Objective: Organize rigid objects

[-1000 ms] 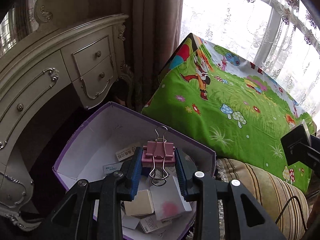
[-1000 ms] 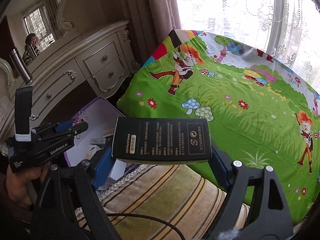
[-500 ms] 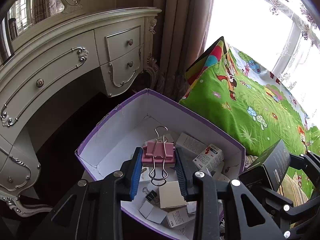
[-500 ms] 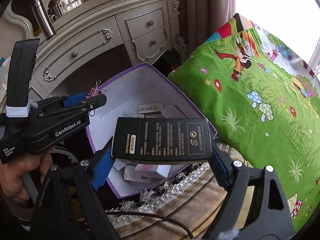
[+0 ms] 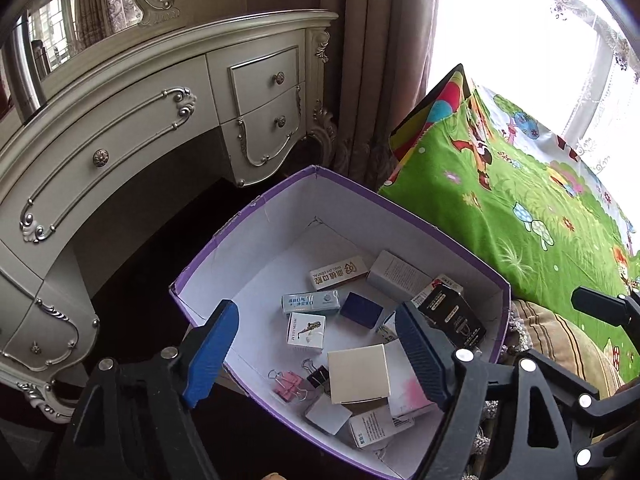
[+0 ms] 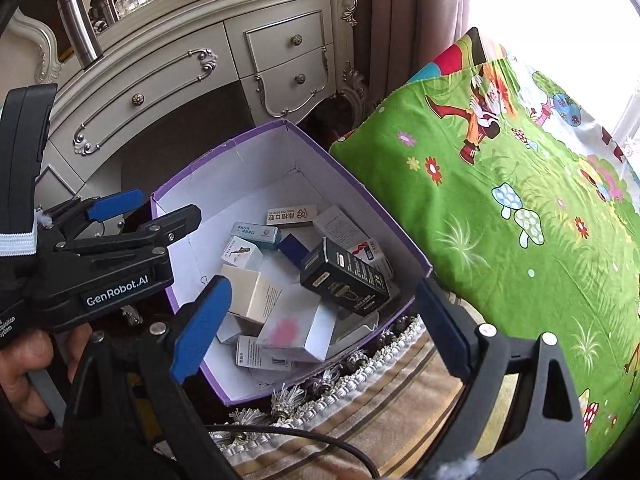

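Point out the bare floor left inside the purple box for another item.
Free: the white floor of the purple box by its far corner, plus the strip along the left wall, beside the small white box. Crowded: the near right, around the black box.

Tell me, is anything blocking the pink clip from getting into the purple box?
No. The pink clip already lies inside the purple box, beside a black clip. The left gripper hangs open above it, with nothing between its jaws.

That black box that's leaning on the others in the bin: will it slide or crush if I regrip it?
The black box rests tilted on other cartons, so a nudge would likely shift or tip it. Its crisp edges suggest stiff cardboard that should take a squeeze. The printed faces look slightly glossy, so possibly slippery.
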Tool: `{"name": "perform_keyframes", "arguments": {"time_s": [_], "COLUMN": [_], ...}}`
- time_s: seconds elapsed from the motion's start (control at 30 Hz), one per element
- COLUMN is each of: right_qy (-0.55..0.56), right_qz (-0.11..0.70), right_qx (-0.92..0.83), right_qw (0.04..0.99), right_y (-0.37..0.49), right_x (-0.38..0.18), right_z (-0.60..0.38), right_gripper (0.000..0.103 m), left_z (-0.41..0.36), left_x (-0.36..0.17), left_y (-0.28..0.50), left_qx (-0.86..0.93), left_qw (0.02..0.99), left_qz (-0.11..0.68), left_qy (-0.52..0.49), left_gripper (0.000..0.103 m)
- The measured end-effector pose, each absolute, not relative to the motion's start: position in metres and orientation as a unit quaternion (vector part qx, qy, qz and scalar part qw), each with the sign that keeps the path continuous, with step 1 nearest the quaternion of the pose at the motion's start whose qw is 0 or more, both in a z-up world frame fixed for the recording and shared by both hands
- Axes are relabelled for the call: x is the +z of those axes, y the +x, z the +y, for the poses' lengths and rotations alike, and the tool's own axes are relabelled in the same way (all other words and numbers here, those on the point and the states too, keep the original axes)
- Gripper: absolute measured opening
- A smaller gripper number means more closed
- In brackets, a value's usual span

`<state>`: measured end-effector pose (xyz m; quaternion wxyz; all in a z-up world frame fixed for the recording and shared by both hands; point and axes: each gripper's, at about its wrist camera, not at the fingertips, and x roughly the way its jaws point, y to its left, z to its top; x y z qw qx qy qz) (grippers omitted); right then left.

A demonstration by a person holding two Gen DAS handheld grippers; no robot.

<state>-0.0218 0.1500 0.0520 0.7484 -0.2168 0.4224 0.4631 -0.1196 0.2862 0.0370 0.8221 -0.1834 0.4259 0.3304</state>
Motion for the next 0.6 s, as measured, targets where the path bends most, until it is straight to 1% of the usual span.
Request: {"name": "perform_keyframes", "arguments": {"time_s": [0.07, 0.1, 0.13, 0.17, 0.2, 0.33, 0.6], "right_qy": [-0.211, -0.210, -0.209, -0.205, -0.201, -0.195, -0.182], "right_qz": [0.426, 0.425, 0.424, 0.423, 0.423, 0.428, 0.427], "right_qx": [0.462, 0.459, 0.456, 0.455, 0.454, 0.449, 0.446], "right_qw": [0.749, 0.752, 0.755, 0.756, 0.758, 0.760, 0.766], "right_y": [-0.022, -0.023, -0.024, -0.026, -0.027, -0.032, -0.040], "right_x": [0.055, 0.056, 0.058, 0.059, 0.060, 0.061, 0.060], "right_z": [0.142, 0.138, 0.132, 0.126, 0.121, 0.101, 0.081], "right_gripper": [0.094, 0.094, 0.094, 0.095, 0.095, 0.095, 0.095], "left_z": [0.278, 0.271, 0.263, 0.257, 0.251, 0.237, 0.218], "left_x": [0.040, 0.043, 0.046, 0.048, 0.050, 0.053, 0.044], "left_y": [-0.123, -0.125, -0.127, -0.129, -0.132, -0.143, -0.146], "left_qx": [0.333, 0.338, 0.344, 0.345, 0.345, 0.312, 0.317], "left_qw": [0.820, 0.820, 0.819, 0.819, 0.820, 0.826, 0.816], "left_qz": [0.428, 0.426, 0.428, 0.430, 0.427, 0.427, 0.448], "left_qy": [-0.184, -0.177, -0.168, -0.160, -0.160, -0.197, -0.183], "left_gripper": [0.088, 0.090, 0.093, 0.099, 0.102, 0.102, 0.102]}}
